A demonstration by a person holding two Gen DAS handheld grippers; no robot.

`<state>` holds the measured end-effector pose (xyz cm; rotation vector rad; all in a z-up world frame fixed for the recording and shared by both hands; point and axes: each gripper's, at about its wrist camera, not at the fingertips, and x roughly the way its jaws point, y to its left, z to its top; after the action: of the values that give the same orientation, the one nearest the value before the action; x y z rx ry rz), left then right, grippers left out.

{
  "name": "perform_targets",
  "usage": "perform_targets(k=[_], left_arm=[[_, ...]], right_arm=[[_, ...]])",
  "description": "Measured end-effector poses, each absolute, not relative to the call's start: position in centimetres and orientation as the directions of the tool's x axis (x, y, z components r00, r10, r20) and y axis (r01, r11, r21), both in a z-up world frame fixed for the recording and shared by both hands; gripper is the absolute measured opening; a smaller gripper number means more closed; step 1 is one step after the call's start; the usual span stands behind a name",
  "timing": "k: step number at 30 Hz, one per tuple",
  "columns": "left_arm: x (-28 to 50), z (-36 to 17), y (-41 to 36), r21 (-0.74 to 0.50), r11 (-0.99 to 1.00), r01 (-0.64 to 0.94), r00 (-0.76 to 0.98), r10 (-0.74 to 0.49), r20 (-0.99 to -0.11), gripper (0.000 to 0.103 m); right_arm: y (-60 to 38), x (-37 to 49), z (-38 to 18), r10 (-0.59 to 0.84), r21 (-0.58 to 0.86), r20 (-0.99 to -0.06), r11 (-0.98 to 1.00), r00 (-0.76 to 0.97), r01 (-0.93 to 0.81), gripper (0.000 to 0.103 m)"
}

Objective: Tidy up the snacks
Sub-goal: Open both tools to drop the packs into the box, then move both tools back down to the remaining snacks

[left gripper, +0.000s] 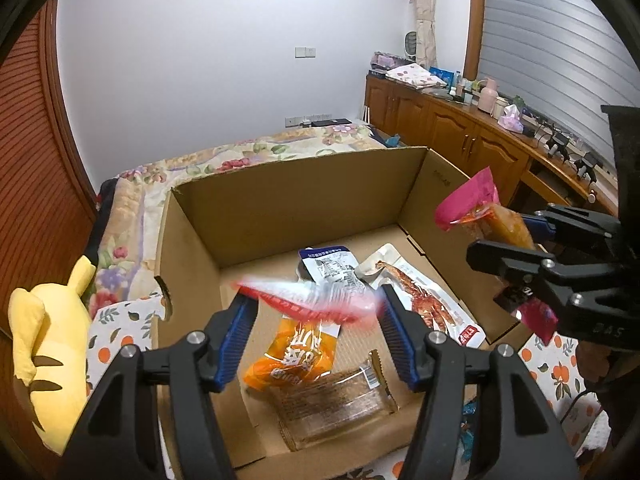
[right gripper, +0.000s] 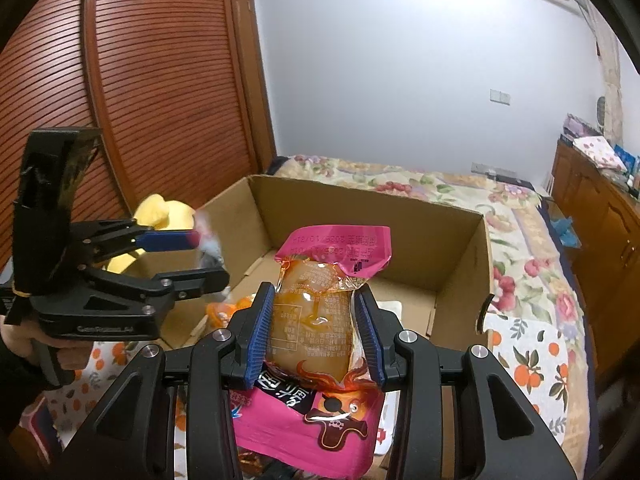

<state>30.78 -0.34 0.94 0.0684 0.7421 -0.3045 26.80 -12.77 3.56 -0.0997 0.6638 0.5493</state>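
Note:
An open cardboard box (left gripper: 280, 204) sits on the bed and also shows in the right wrist view (right gripper: 360, 216). Inside lie an orange snack pack (left gripper: 294, 356), a clear pack (left gripper: 336, 408), a white-blue pack (left gripper: 332, 264) and a white pack with red meat (left gripper: 424, 300). My left gripper (left gripper: 316, 300) hovers over the box with a blurred red-white packet (left gripper: 316, 300) between its open jaws; whether it is gripped is unclear. My right gripper (right gripper: 316, 320) is shut on a pink snack pack (right gripper: 320, 312), held at the box's right side; it also shows in the left wrist view (left gripper: 516, 248).
A yellow plush toy (left gripper: 44, 344) lies left of the box. A floral bedspread (right gripper: 520, 240) and an orange-print cloth (right gripper: 528, 360) surround it. A wooden cabinet (left gripper: 460, 128) with clutter lines the right wall; a slatted wooden wardrobe (right gripper: 140, 80) stands left.

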Motion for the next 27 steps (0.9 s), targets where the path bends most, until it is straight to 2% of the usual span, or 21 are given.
perform_targets(k=[15, 27], left_arm=[[29.2, 1.6, 1.6, -0.061, 0.953, 0.296, 0.717, -0.264, -0.645, 0.066], [25.7, 2.4, 1.7, -0.055, 0.947, 0.316, 0.733, -0.28, -0.619, 0.067]], right_arm=[[-12.2, 27.9, 2.6, 0.39, 0.062, -0.625, 0.888, 0.676, -0.455, 0.044], [-12.9, 25.6, 3.5, 0.402, 0.073, -0.609, 0.887, 0.684, -0.456, 0.045]])
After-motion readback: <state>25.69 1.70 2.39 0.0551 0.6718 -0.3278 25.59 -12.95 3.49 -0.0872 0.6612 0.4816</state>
